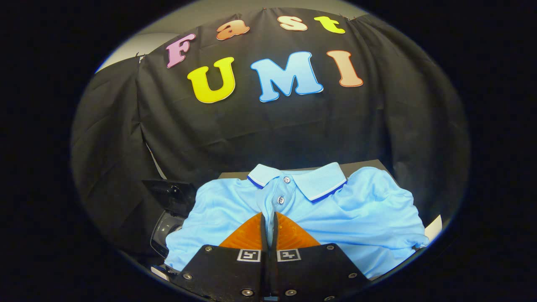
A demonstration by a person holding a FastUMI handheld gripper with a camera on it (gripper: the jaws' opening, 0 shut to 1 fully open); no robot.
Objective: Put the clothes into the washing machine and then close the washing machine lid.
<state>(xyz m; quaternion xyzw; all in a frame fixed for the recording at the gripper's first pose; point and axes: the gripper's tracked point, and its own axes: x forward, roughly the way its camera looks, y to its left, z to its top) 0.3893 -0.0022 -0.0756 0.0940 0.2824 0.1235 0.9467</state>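
Note:
A light blue polo shirt (361, 209) with a dark-edged collar lies spread over a dark surface (365, 164), just ahead of and under the fingers. My gripper (269, 214) is shut, its fingertips pressed together on a fold of the shirt's front just below the lower button (280, 200). A thin strip of blue cloth shows between the fingers. To the left of the shirt, lower down, stands a dark washing machine (168, 201) with a rounded part (164, 235). The shirt's left sleeve hangs over its edge and hides much of it.
The black cloth wall hangs close behind the shirt and the machine. A pale flat piece (434, 228) sticks out from under the shirt's right sleeve.

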